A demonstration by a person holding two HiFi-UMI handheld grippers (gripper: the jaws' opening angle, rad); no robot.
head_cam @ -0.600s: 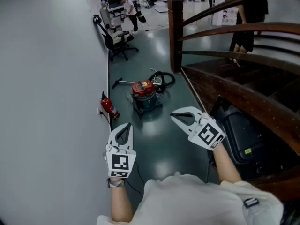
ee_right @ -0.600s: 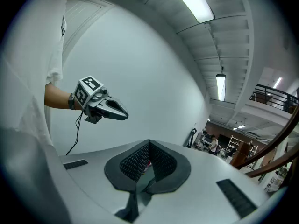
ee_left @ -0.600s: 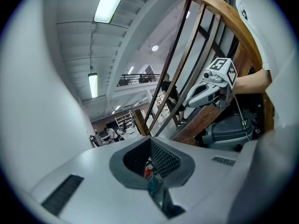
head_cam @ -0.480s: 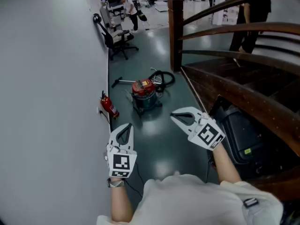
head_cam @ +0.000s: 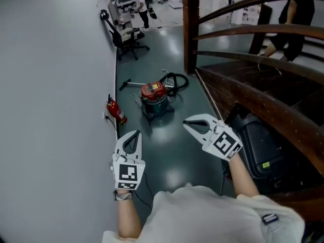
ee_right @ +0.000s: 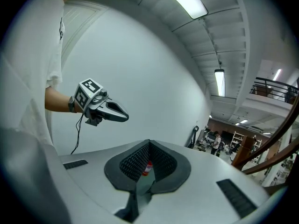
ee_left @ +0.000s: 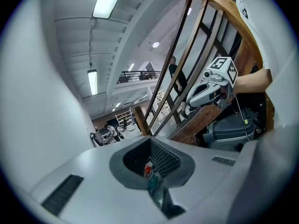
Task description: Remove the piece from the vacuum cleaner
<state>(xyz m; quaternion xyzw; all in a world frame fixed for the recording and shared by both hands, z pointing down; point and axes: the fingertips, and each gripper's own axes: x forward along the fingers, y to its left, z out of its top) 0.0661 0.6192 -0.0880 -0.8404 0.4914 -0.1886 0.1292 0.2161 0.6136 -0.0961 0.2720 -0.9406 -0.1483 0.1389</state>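
Left tongs [head_cam: 134, 134] and right tongs [head_cam: 187, 123], lower centre of frame: both closed and empty, aimed up-frame at the red-lidded vacuum cleaner [head_cam: 154, 98], which stands well apart on the floor [head_cam: 172, 158], hose [head_cam: 178, 80] attached, evidently an approach posture before any grasp.

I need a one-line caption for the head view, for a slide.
Left gripper and right gripper, both shut and empty, face the distant vacuum cleaner.

No text, brand or number can be read anywhere. The label on the vacuum cleaner [head_cam: 153, 96], upper centre of the head view, is too small.
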